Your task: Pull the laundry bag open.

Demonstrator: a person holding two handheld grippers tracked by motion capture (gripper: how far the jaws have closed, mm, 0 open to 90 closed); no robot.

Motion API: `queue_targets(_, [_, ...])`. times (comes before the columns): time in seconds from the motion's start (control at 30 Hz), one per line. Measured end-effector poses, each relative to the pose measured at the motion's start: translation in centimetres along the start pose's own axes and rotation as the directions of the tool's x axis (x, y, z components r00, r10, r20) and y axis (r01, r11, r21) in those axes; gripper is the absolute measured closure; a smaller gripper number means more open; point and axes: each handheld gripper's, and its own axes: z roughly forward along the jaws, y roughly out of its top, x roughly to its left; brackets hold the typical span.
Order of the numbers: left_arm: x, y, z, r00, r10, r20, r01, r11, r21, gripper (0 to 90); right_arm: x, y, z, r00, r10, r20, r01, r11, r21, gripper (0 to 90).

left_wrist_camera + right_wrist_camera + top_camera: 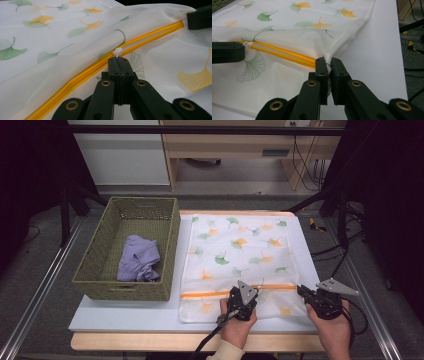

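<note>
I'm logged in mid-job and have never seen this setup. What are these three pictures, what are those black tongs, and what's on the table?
No robot here: a person holds a pair of black tongs in each hand. The high view looks down on the table from above the person. The other two pictures come from cameras riding on the tongs, looking along their jaws.

On the table lie a white mesh bag printed with leaves, with a yellow zipper, and a woven basket holding a purple cloth.

The left tongs are shut on the small white zipper pull. The right tongs pinch the bag's edge at the zipper's end. It looks like one hand steadies the bag while the other works the zipper.
</note>
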Motion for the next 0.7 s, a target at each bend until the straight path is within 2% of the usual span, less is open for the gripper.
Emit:
queue_targets(0.07, [0.3, -0.1, -0.4, 1.0000, -0.003, -0.009, 0.003, 1.0000, -0.005, 90.0, 0.0, 0.0, 0.0, 1.0000, 0.000, 0.002, 0.000, 1.000, 0.003, 85.5])
queue_targets(0.13, [0.6, -0.1, -0.6, 0.9997, -0.022, -0.011, 0.022, 0.9996, -0.016, 90.0, 0.1, 0.0, 0.0, 1.0000, -0.004, 0.002, 0.004, 1.000, 0.005, 85.5])
queue_targets(0.2, [0.9, -0.2, -0.9, 0.9997, -0.021, -0.013, 0.021, 0.9997, -0.014, 90.0, 0.2, 0.0, 0.0, 1.0000, -0.007, 0.001, 0.007, 1.000, 0.003, 85.5])
queue_targets(0.4, [1.4, -0.5, -0.8, 0.9994, -0.029, -0.018, 0.029, 0.9996, -0.007, 90.0, 0.2, 0.1, 0.1, 1.0000, -0.001, -0.002, 0.001, 1.000, 0.008, 85.5])
queue_targets(0.7, [1.3, -0.6, -0.6, 0.9994, 0.008, -0.034, -0.008, 0.9999, 0.013, 90.0, 0.3, 0.0, -0.1, 1.0000, -0.007, -0.001, 0.007, 1.000, 0.005, 85.5])
